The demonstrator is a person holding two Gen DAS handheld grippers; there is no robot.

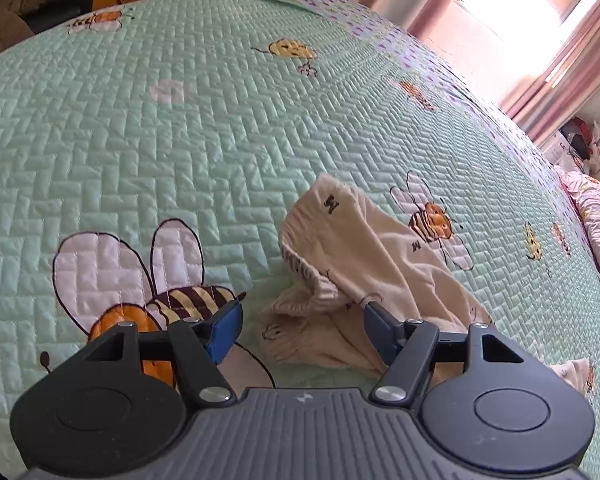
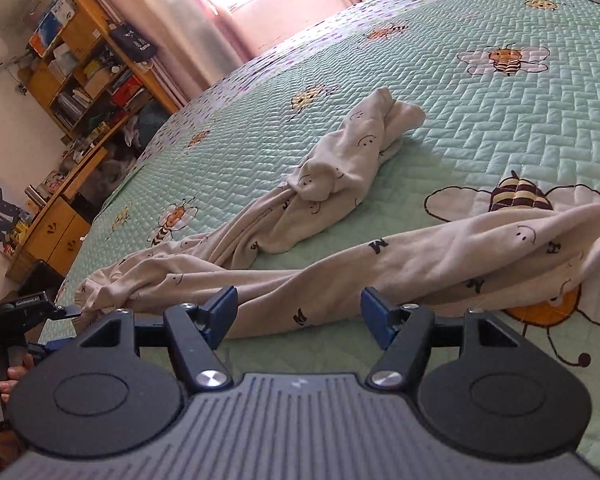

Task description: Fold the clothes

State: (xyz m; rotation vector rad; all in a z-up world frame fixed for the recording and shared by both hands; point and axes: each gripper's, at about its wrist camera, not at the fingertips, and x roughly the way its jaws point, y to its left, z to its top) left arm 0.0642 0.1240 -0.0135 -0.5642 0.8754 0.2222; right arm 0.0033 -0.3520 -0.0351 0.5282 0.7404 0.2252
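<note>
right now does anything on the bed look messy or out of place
Yes. The cream smiley-print garment lies crumpled on the green bee quilt, one leg bunched and twisted on itself toward the far side, the waistband propped up rather than flat. Nothing looks torn or spilled.

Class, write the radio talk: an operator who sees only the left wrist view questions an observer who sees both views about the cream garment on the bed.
Operator: I see only the elastic-banded end of the cream garment. Where does the rest go?
Observer: A long stretch of it lies across the quilt, right in front of the right gripper.
Operator: Is the rest flat?
Observer: No. A second part runs away toward the window, twisted and bunched.
Operator: Does the right gripper hold anything?
Observer: No. Its jaws stand open, with nothing pinched.
</note>
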